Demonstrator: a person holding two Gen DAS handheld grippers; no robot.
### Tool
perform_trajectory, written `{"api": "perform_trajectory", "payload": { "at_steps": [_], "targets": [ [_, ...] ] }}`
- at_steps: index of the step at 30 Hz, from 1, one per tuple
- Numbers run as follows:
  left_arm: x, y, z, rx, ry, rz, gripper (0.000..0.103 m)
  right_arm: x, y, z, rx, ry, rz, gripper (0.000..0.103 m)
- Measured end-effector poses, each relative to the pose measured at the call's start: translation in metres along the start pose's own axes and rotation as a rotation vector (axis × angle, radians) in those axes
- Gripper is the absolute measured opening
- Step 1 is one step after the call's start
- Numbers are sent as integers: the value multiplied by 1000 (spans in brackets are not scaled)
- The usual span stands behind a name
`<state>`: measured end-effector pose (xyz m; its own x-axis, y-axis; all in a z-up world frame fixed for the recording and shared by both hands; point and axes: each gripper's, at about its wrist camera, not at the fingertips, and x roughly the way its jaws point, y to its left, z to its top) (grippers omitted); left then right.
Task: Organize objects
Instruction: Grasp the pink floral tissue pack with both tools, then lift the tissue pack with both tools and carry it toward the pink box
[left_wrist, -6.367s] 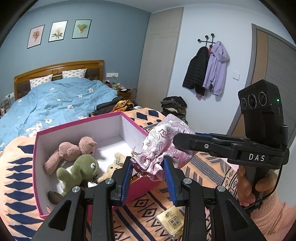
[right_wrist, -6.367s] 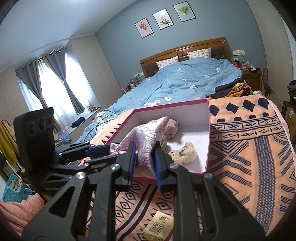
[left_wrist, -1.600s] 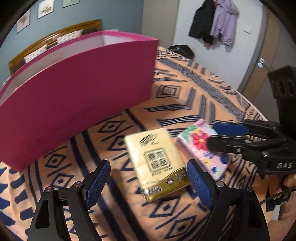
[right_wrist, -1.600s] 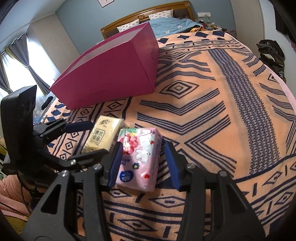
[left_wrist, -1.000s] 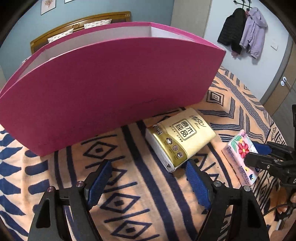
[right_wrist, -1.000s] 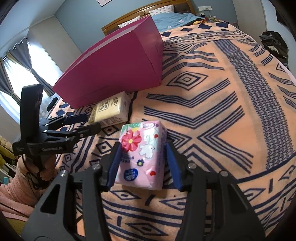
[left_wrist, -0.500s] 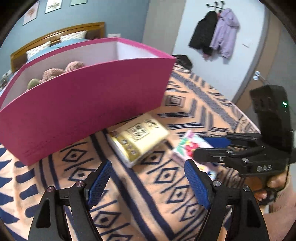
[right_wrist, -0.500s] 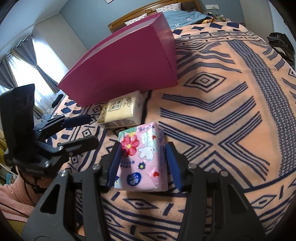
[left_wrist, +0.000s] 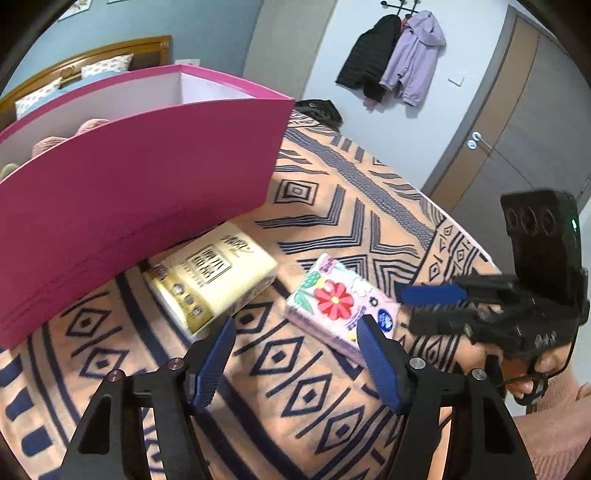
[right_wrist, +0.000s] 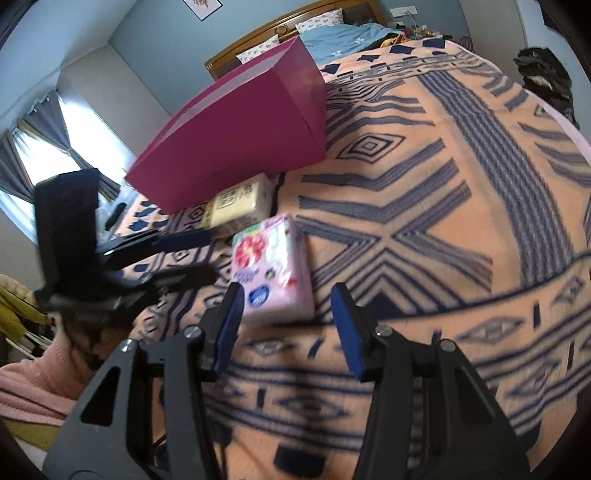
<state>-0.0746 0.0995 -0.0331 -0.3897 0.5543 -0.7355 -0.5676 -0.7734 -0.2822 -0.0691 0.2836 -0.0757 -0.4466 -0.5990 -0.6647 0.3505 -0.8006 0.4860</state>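
Tissue packs lay on the patterned blanket (left_wrist: 369, 206) beside the pink box (left_wrist: 140, 177): yellow pack (left_wrist: 210, 273) against its wall, floral pack (right_wrist: 273, 266) just ahead of the right gripper (right_wrist: 288, 325). Both the right and left gripper (left_wrist: 295, 358) stood wide and empty. Straddling the floral pack squarely before closing would likely grip best.

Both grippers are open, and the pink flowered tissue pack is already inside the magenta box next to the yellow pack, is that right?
Not quite. The pink flowered tissue pack lies on the blanket outside the magenta box, beside the yellow pack, as the right wrist view shows. The left gripper and right gripper are open.
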Motion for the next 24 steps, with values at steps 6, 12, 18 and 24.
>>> {"api": "perform_trajectory", "payload": {
  "at_steps": [6, 12, 18, 24],
  "targets": [
    [15, -4, 10, 18, 28, -73, 61, 8, 0, -7, 20, 20, 47, 41],
    [23, -6, 12, 31, 54, -112, 55, 15, -11, 0, 51, 14, 59, 34],
    [18, -12, 7, 57, 58, -112, 48, 20, -19, 9, 57, 5, 36, 31],
    [14, -12, -1, 52, 66, -115, 49, 22, -18, 18, 29, -4, 4, 34]
  ]
}}
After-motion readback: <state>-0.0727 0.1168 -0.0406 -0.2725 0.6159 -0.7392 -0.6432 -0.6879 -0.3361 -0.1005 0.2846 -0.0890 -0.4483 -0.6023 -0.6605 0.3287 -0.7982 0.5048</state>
